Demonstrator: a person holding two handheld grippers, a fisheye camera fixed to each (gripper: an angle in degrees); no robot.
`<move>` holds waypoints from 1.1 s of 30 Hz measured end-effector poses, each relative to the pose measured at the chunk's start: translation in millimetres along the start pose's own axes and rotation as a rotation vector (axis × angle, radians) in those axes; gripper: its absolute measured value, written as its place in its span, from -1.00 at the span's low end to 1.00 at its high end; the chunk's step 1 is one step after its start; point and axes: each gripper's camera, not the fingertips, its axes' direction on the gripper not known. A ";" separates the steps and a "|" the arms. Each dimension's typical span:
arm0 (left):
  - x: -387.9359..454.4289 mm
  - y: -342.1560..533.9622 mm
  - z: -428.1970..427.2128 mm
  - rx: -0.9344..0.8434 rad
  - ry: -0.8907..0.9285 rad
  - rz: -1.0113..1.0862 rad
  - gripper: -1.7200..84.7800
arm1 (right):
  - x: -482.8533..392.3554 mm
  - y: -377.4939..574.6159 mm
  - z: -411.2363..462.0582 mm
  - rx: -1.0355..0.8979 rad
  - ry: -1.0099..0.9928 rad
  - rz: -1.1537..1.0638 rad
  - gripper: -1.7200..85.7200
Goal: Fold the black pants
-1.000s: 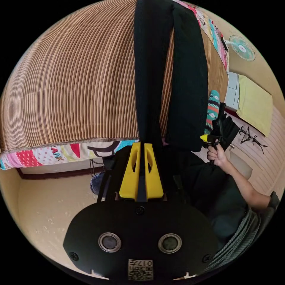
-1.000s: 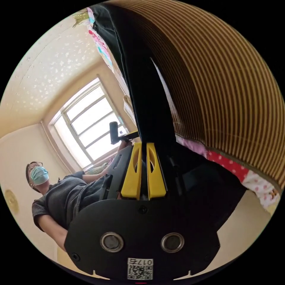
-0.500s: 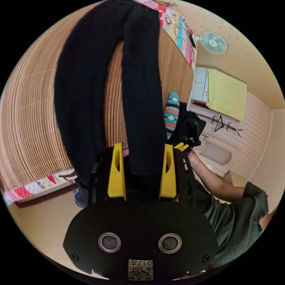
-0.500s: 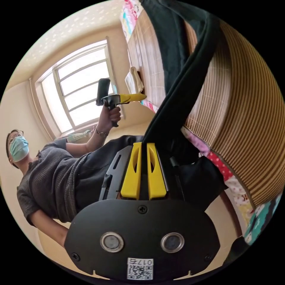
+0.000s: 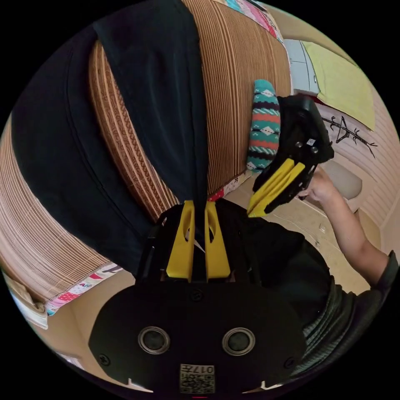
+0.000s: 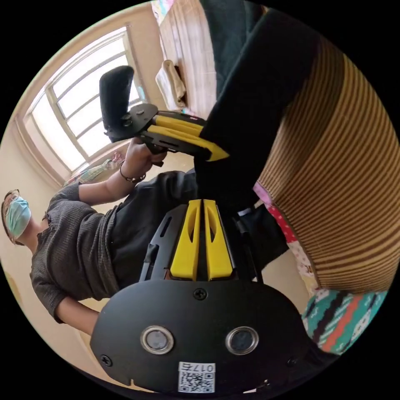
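Note:
The black pants (image 5: 158, 104) lie over a brown striped mat on a bed, with both legs running away from me. My left gripper (image 5: 199, 203) is shut on the near end of one leg, where the cloth narrows into its yellow jaws. My right gripper (image 5: 251, 213) hangs close beside it on the right, jaws together, held by a hand. In the right gripper view, the pants (image 6: 258, 104) rise from my right gripper (image 6: 202, 201), which is shut on their dark edge. The left gripper (image 6: 221, 156) clamps the same cloth just above it.
The striped mat (image 5: 246, 83) covers the bed over a colourful patterned sheet (image 5: 83, 287). A teal patterned pillow (image 5: 263, 125) lies at the bed's edge near the right gripper. A person (image 6: 75, 258) stands by a window (image 6: 75, 116). A folded beige cloth (image 6: 171, 83) lies far off on the bed.
Half a second ago my left gripper stood open around a pant leg; it is now shut on it. The two grippers have come close together.

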 end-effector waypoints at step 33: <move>-224.6 157.9 -83.4 0.331 0.465 -0.210 -0.86 | -385.9 -421.1 -70.7 0.472 1.031 -0.297 -0.89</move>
